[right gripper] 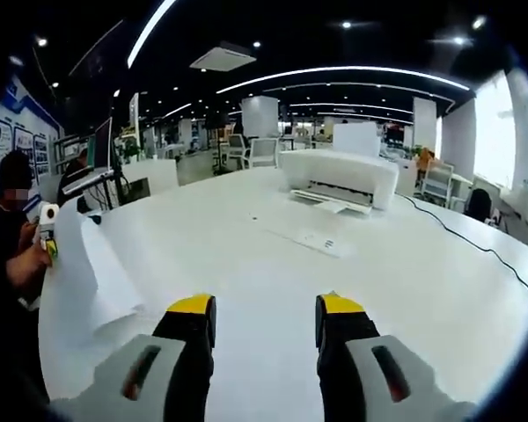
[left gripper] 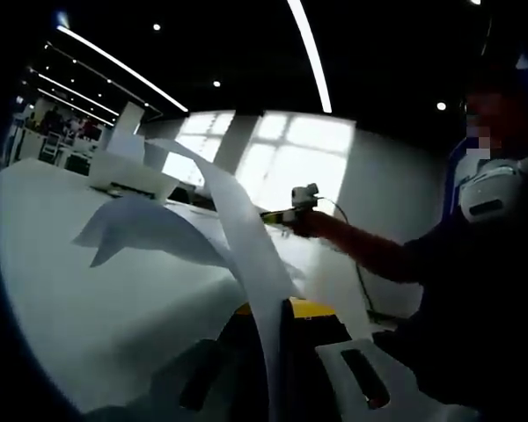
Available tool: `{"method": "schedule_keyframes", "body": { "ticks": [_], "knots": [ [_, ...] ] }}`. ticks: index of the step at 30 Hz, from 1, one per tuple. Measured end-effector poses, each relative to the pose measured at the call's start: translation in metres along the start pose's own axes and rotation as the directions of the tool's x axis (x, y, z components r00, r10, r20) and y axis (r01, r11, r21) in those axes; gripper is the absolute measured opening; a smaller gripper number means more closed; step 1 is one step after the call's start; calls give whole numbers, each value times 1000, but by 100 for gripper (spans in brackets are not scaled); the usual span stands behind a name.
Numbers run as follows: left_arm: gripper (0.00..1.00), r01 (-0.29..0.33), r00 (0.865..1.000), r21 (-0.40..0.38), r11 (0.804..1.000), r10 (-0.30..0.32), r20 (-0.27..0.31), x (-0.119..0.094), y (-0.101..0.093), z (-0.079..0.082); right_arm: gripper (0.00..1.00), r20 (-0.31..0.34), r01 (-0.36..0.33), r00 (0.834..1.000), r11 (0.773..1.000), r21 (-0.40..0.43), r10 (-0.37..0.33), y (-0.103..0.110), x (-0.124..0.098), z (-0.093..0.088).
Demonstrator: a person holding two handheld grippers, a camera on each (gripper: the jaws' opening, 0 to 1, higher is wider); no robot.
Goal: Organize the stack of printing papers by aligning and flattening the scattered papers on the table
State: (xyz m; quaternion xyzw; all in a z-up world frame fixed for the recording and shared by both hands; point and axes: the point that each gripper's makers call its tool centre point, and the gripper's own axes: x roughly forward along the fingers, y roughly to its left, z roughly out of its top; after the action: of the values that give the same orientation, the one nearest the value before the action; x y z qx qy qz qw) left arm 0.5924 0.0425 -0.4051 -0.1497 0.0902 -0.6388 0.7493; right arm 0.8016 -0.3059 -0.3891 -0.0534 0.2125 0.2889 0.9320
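In the left gripper view, a white printer point(left gripper: 128, 171) sits far off on the left of the desk point(left gripper: 79, 308). Just right of it, a loose sheet point(left gripper: 150, 230) lies curled, one corner lifted off the surface. It is not yet squared with anything.

The left tongs point(left gripper: 275, 309) are closed on a sheet of printing paper point(left gripper: 238, 220), which rises from between the jaws and bows over in a tall arc. It is pinched at one edge, probably so that it can be carried over and laid on the others (a thin sheet flops like this when gripped at only one point). Further right, the person's hand point(left gripper: 312, 221) reaches out on a nearly level forearm and carries the right tongs point(left gripper: 304, 198) close to the far side of that arc.

In the right gripper view, the same held sheet point(right gripper: 88, 272) hangs at the far left, its lower part sagging onto the desk edge. The right tongs point(right gripper: 266, 316) stand wide apart and hold nothing. They point low across the bare desk top, which looks like readiness to steady or press paper flat. Beyond them a flat sheet point(right gripper: 308, 237) lies before the printer, and a dark cable point(right gripper: 458, 233) trails off right.

Judging by this, aligning has barely begun.
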Motion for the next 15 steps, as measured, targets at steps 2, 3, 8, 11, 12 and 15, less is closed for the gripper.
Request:
{"method": "schedule_keyframes", "body": {
  "ticks": [2, 3, 8, 11, 12, 15],
  "knots": [
    [6, 0, 1000, 0, 1000, 0, -2, 0, 0, -1, 41, -5, 4, 1000, 1000, 0, -4, -2, 3, -2],
    [6, 0, 1000, 1, 1000, 0, -2, 0, 0, -1, 41, -8, 7, 1000, 1000, 0, -7, -4, 4, -3],
    [6, -1, 1000, 0, 1000, 1, -3, 0, 0, -1, 42, -11, 14, 1000, 1000, 4, -14, -9, 9, -6],
    [6, -1, 1000, 0, 1000, 1, -4, 1, 0, -1, 42, -15, 17, 1000, 1000, 5, -17, -13, 12, -7],
    [6, -2, 1000, 0, 1000, 2, -4, 1, 0, -1, 42, -15, 18, 1000, 1000, 7, -18, -15, 14, -8],
    [6, -2, 1000, 0, 1000, 2, -4, 1, 0, -1, 42, -13, 19, 1000, 1000, 9, -19, -17, 16, -9]
  ]
}}
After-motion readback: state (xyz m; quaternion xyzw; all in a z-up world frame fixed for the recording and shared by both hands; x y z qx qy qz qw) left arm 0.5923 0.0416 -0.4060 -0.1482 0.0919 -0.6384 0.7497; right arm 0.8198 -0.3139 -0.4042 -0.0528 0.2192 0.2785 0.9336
